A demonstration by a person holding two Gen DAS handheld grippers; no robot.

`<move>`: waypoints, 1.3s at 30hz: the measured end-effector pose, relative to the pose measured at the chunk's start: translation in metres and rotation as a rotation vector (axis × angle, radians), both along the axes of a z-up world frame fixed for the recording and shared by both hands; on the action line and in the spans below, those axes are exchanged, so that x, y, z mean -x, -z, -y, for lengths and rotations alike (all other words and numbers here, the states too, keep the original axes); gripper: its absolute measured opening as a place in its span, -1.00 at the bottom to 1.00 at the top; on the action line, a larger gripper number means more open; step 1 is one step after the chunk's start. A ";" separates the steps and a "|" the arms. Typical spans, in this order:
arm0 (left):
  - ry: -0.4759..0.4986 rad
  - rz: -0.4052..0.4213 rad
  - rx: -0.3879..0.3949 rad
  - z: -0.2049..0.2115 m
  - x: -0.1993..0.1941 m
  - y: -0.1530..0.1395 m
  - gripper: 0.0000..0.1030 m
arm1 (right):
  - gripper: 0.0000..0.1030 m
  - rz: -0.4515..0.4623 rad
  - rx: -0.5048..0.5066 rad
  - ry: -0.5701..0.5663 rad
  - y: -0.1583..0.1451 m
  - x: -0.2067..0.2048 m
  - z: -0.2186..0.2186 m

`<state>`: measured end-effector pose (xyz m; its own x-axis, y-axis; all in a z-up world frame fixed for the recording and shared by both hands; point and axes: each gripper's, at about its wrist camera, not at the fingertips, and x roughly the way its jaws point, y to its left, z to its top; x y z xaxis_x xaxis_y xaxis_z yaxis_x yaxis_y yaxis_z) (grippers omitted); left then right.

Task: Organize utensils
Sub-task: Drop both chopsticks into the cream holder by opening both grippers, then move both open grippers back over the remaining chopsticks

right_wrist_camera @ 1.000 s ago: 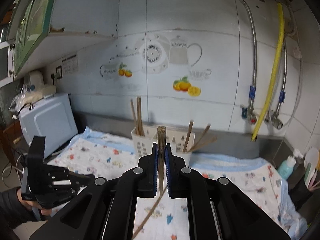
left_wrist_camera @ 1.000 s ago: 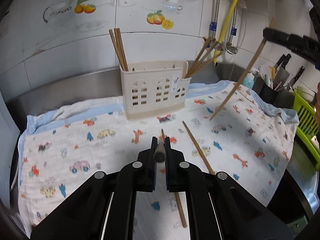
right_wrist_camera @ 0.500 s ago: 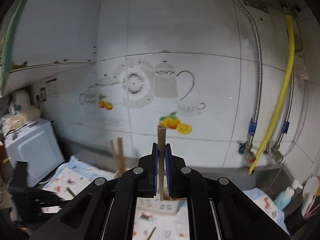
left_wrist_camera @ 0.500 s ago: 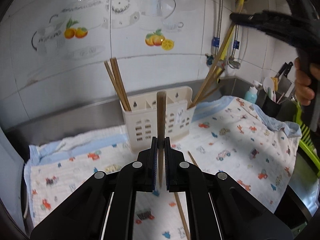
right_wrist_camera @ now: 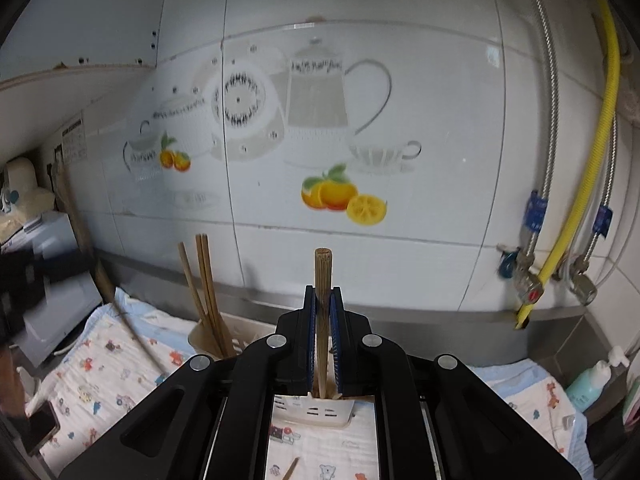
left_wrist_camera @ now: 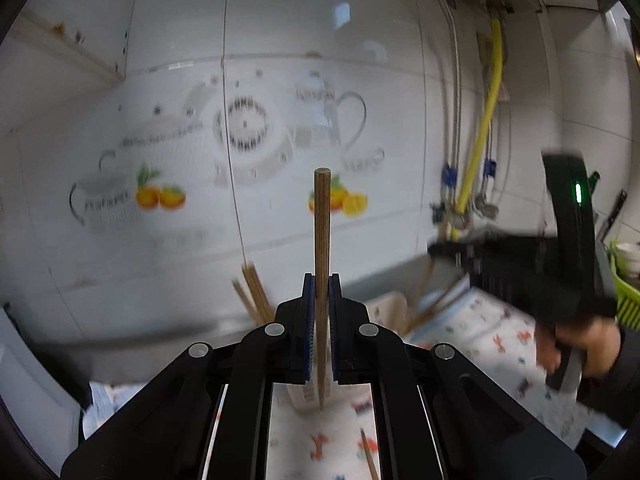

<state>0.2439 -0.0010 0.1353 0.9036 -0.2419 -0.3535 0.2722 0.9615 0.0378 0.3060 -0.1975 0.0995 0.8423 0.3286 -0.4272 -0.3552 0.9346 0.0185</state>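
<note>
My left gripper is shut on a wooden chopstick held upright, its lower tip just above the cream utensil holder. My right gripper is shut on another upright chopstick directly over the same holder; it shows as a black blurred shape at the right of the left wrist view. Several chopsticks stand in the holder's left compartment. More chopsticks lean in its right side. One loose chopstick lies on the patterned cloth.
The tiled wall with teapot and orange decals is close behind. Steel hoses and a yellow pipe hang at right. A blue soap bottle stands at far right, a green rack beyond, a white appliance at left.
Both grippers have risen and tilted up toward the wall with their chopsticks. The right gripper has moved over the holder. The left view is blurred by motion.
</note>
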 end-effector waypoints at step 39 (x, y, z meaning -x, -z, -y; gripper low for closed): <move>-0.036 -0.206 -0.031 -0.017 0.050 0.073 -0.23 | -0.59 -0.267 0.035 -0.054 0.096 0.139 -0.001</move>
<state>0.1937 0.0161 0.0619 0.8193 -0.1967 -0.5385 0.2427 0.9700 0.0149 0.1666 -0.1965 0.0033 0.6799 0.3512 -0.6437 -0.3916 0.9161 0.0861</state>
